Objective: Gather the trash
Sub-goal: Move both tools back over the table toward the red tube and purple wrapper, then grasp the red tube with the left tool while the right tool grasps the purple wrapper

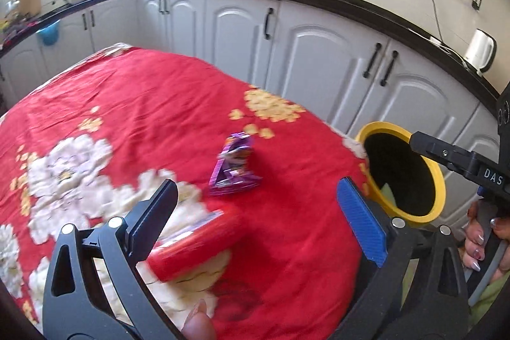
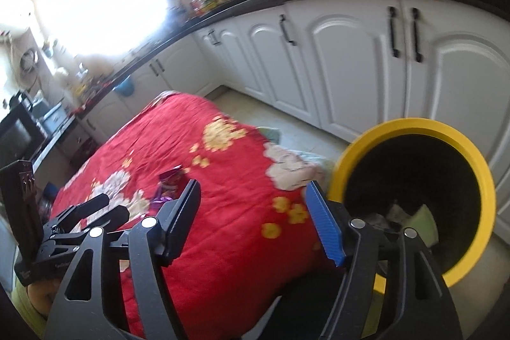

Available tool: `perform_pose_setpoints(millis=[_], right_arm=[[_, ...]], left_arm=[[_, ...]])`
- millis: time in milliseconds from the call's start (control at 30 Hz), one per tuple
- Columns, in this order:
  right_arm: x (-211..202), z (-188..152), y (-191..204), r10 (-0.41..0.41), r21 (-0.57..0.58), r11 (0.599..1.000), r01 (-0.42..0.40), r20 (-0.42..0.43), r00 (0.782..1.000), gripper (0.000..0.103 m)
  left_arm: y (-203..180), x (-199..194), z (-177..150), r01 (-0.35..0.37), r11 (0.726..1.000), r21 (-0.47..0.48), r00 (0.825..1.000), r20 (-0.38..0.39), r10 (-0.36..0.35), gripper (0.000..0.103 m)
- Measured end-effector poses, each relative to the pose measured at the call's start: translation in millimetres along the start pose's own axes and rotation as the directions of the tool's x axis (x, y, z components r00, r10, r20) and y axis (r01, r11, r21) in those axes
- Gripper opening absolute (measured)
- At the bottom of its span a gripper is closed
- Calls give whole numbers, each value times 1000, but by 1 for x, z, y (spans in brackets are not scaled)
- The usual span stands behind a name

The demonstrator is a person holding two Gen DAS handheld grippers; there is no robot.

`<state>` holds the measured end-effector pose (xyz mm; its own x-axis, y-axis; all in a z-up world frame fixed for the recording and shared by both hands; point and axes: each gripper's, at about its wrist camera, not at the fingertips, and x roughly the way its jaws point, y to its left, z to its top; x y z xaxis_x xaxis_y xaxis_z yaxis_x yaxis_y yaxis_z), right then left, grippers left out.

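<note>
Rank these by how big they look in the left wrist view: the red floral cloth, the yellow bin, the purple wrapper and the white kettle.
1. red floral cloth
2. yellow bin
3. purple wrapper and white kettle: they look alike, and the kettle sits much farther away, so I won't rank them.

A purple wrapper and a blurred red packet are the only obstacles on the red floral cloth over the table; the rest of its top lies open. Off its right edge, the yellow-rimmed bin gapes unobstructed, white cabinets close behind, bare floor between.
</note>
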<state>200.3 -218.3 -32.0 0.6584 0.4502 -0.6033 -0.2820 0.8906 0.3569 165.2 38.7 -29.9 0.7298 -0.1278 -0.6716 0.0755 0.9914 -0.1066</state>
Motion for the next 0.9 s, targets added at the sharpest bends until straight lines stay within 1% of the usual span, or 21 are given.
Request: perform_pose_setpoints(millis=[100,267,533,633,700,833,900], right_arm=[[11,2,21,16,-38,999,-17,-16,1000,70],[32,6,43,52,-79,995,-57,-65,997,72],[77,11,74,72,-127,988,-92,-154,985,72],[93,12,85,79,-138,985,-105,-182,980,72],[103,12,90,82,-139,984,-112,-202,976,72],[127,11,100,95,-124,984,-128,-244,965,72],[139,10,103,91,-120,985,-126,-264,960,72]], left_arm=[[16,-3,-5,-13,1000,-9,1000,-10,13,92],[39,1,-16,9,1000,-24,999,-52,-10,92],[47,13,-33,52,999,13,993,-108,-50,91],[47,18,-35,57,998,28,991,-120,-53,83],[46,22,-37,64,997,34,989,-133,-59,73],[44,28,-42,67,997,49,985,-160,-59,64],[43,31,-45,76,996,51,982,-174,-66,55]])
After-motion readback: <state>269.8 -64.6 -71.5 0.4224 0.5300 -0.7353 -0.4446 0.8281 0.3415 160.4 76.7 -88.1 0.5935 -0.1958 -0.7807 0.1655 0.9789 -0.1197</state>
